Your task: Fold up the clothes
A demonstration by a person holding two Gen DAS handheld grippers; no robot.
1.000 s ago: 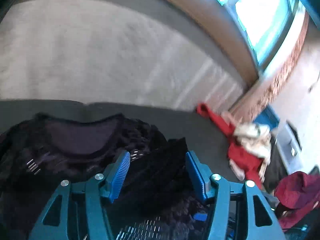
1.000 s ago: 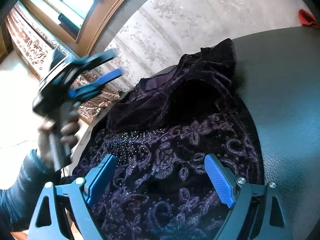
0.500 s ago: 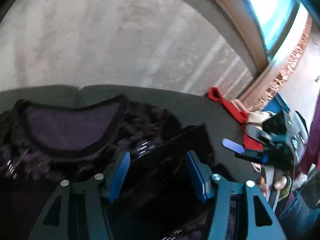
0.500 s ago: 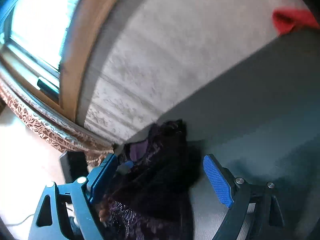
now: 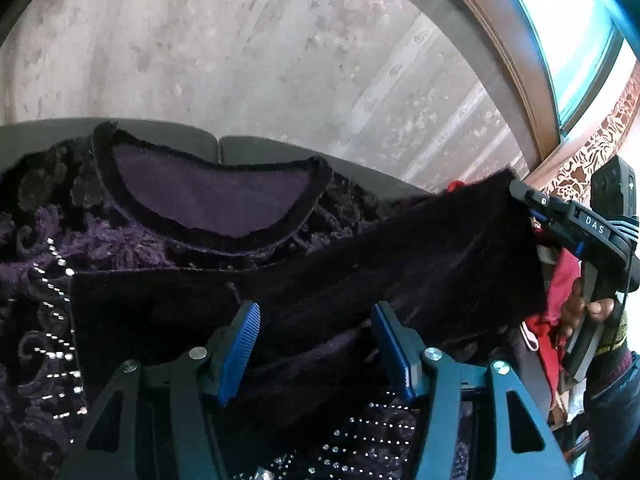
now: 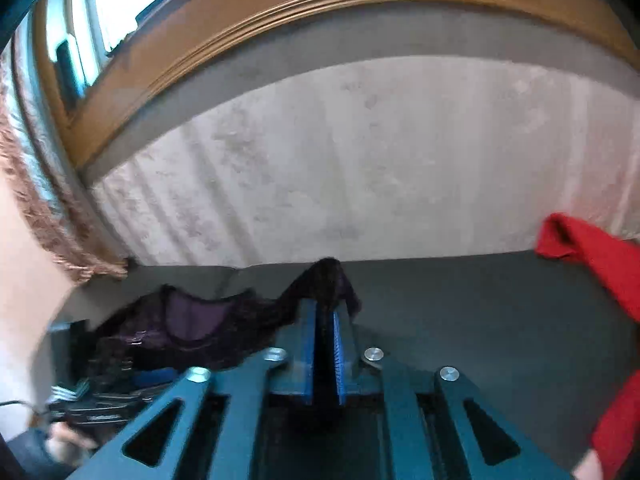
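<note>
A dark purple velvet top [image 5: 208,204] with beaded embroidery lies on the dark surface [image 6: 460,312], neckline facing away. My left gripper [image 5: 316,344] hovers open over its chest, with fabric below the blue pads [image 5: 240,348] and nothing clamped between them. One plain velvet sleeve [image 5: 420,256] is stretched out to the right. My right gripper [image 6: 324,320] is shut on that sleeve's end [image 6: 332,280]; in the left wrist view the right gripper [image 5: 520,196] pinches the sleeve's far corner, held by a hand [image 5: 580,312].
A red garment [image 6: 592,256] lies on the right of the surface, seen also behind the hand as red cloth [image 5: 560,284]. A pale patterned wall [image 6: 360,160] rises behind the surface. A wood-framed window [image 5: 568,40] and lace curtain [image 6: 36,200] sit to the side.
My right gripper has closed on the sleeve end and pulled it out to the right, stretching it flat. The left gripper stayed open and came closer over the top.
</note>
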